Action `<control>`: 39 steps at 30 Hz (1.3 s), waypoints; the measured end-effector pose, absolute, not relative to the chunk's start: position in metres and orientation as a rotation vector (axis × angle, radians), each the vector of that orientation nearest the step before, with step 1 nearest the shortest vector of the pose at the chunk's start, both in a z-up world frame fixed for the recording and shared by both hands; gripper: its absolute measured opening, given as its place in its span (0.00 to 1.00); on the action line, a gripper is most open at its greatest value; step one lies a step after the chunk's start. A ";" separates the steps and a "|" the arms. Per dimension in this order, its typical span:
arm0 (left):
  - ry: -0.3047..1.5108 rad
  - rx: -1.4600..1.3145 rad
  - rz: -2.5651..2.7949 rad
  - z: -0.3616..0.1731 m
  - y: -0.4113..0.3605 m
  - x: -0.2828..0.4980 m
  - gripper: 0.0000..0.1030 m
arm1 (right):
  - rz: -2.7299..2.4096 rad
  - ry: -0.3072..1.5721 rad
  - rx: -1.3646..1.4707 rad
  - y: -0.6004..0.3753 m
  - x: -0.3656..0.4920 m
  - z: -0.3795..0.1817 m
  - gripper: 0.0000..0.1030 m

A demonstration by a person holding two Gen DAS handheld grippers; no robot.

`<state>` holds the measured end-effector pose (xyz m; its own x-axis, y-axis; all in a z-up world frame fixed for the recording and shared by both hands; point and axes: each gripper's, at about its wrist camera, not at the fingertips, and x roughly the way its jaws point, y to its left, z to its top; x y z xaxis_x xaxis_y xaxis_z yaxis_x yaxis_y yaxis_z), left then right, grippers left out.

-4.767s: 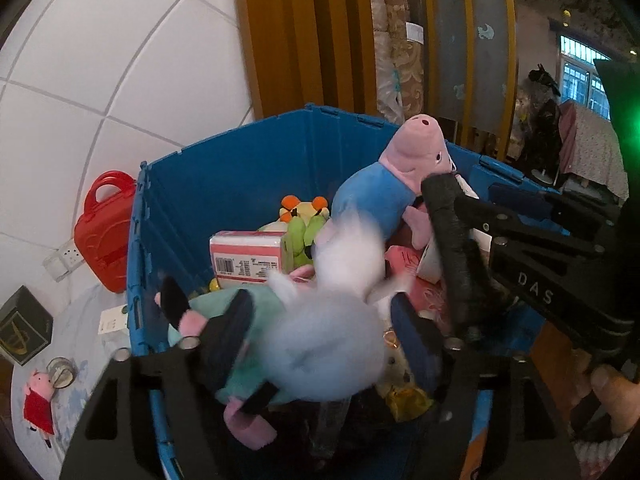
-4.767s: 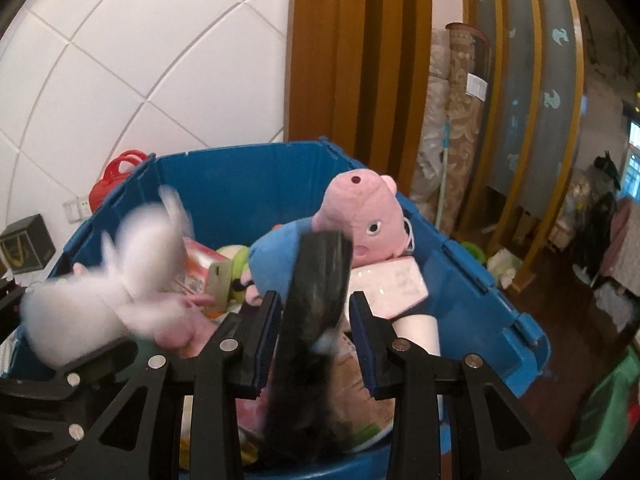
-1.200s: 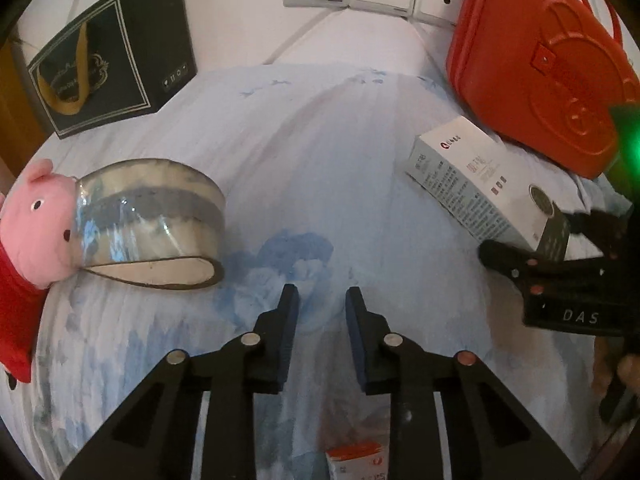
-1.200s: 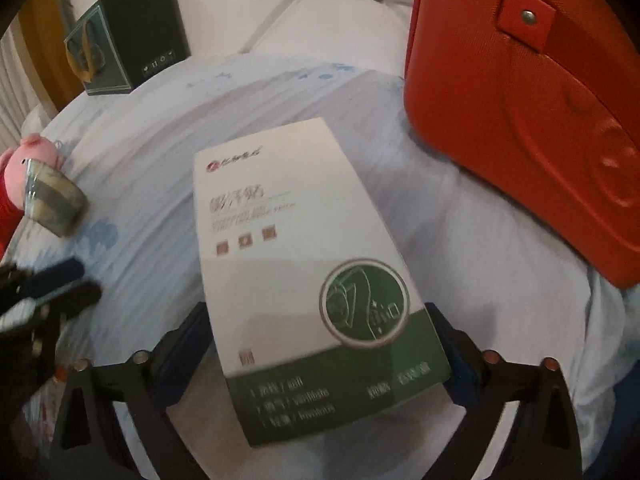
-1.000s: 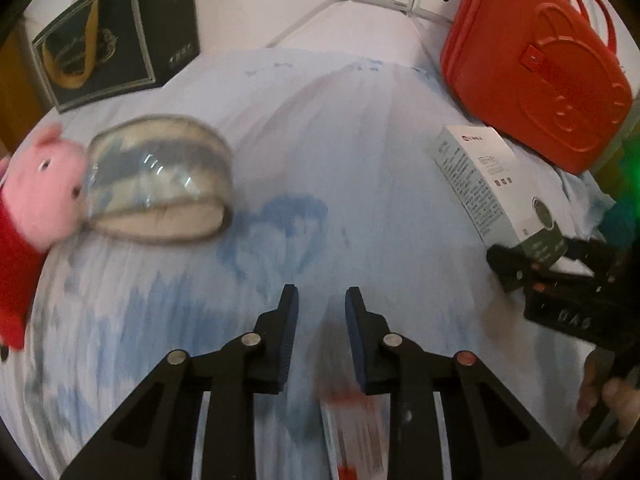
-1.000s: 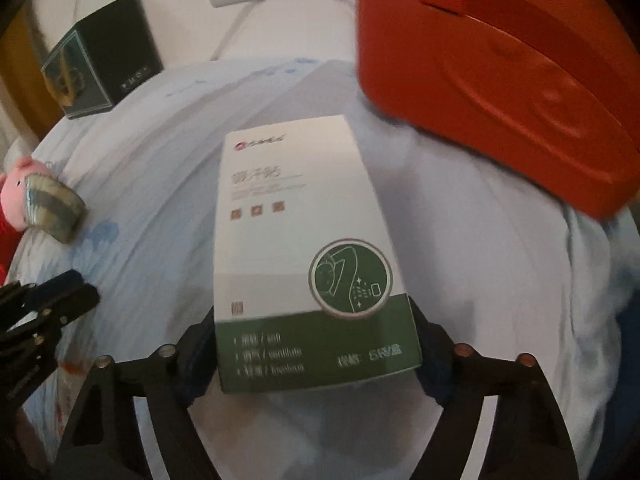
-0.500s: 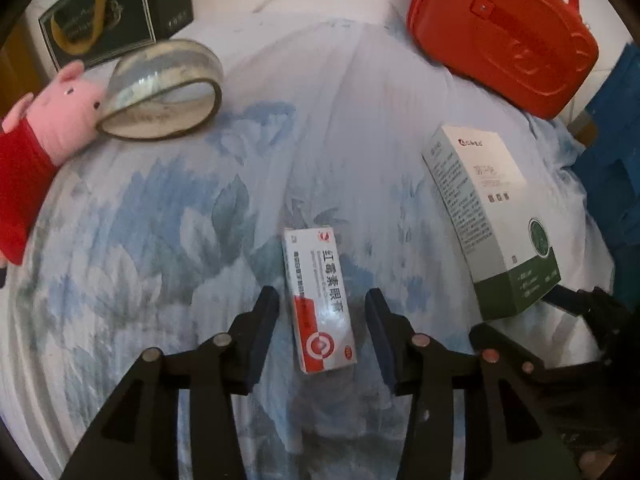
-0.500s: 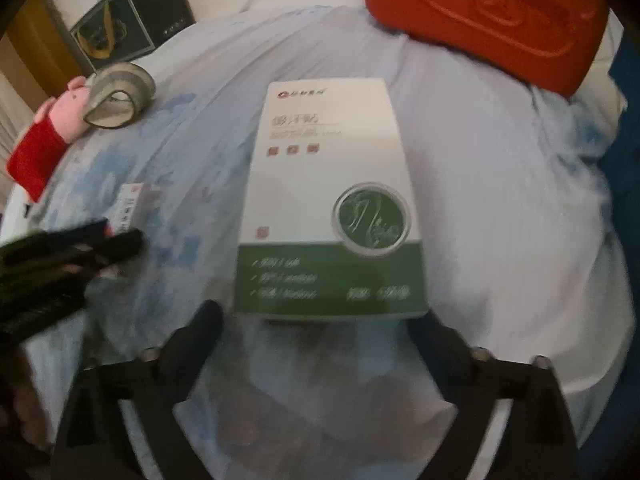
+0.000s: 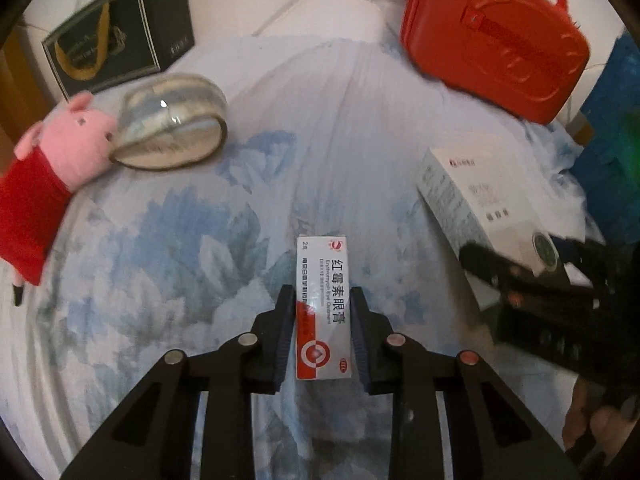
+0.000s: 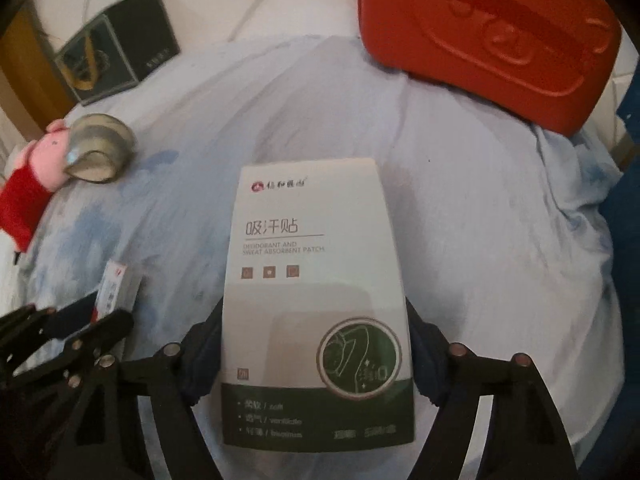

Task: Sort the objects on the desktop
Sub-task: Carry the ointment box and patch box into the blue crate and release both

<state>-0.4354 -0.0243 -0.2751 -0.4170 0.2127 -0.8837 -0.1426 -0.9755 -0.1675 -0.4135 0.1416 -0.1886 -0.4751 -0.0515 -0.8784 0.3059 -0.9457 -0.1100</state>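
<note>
**Two boxes gripped at once; toys and tape not yet sorted**

The left gripper (image 9: pixel 322 330) has its jaws pinching the small red-and-white ointment box (image 9: pixel 323 308), having just closed on its long sides; the box points away from the camera over the blue-flowered cloth (image 9: pixel 180 240) on the surface. The right gripper (image 10: pixel 316 360) has its jaws set wide around the larger white-and-green patch box (image 10: pixel 314 300), having just closed in, and they appear to press on its green end.

Judging by this, two pickups are under way and neither box has yet been put anywhere.

Left on the cloth are a roll of clear tape (image 9: pixel 172 128) lying on its side, touching a pink pig plush (image 9: pixel 60 152) in a red dress. At the back stand a black gift box (image 9: pixel 120 36) and a red case (image 9: pixel 496 36) against the wall. A blue bin (image 9: pixel 612 140) edges in on the right, probably the destination. Nothing blocks either box, though the two grippers sit close together and could clash when swinging toward the bin.
</note>
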 end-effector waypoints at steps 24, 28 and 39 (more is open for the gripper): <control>-0.021 -0.685 2.550 0.002 0.027 -0.229 0.25 | -2.979 0.409 0.600 0.180 -0.086 0.103 0.75; -0.021 -0.583 2.408 0.033 0.089 -0.194 0.25 | -3.125 0.392 0.509 0.238 -0.046 0.140 0.75; 0.119 -0.545 2.168 0.063 0.252 -0.123 0.25 | -3.437 0.288 0.563 0.423 -0.011 0.176 0.75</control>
<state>-0.1228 0.2518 0.0630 -0.5234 0.7396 -0.4232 -0.7814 -0.6146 -0.1077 -0.0110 0.4227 0.1765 -0.8880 0.3660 -0.2784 -0.3145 -0.9251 -0.2129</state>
